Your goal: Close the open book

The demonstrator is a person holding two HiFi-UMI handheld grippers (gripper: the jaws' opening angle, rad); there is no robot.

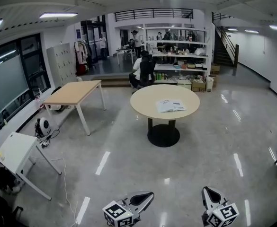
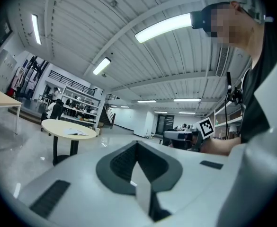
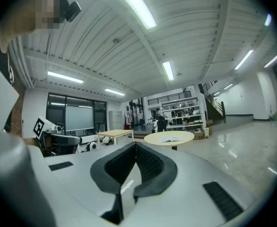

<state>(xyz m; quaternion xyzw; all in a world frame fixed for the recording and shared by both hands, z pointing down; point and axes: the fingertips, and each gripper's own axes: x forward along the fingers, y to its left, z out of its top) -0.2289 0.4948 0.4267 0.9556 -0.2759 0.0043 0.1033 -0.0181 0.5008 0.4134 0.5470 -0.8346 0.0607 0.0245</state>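
The open book (image 1: 170, 106) lies with its white pages up on a round beige table (image 1: 147, 105), far ahead across the floor. My left gripper (image 1: 149, 196) and right gripper (image 1: 207, 191) show at the bottom edge of the head view, well short of the table, both shut with nothing in them. In the left gripper view the jaws (image 2: 137, 144) meet in a point and the book (image 2: 76, 132) is small at the left. The right gripper (image 3: 136, 144) is shut too, with the book (image 3: 170, 139) just above and right of its tips.
A rectangular wooden table (image 1: 74, 92) stands at the left and a tilted white table (image 1: 15, 150) nearer, with a cable on the floor. Stocked shelves (image 1: 178, 56) and a seated person (image 1: 143, 70) are behind the round table. Stairs (image 1: 223, 46) rise at the back right.
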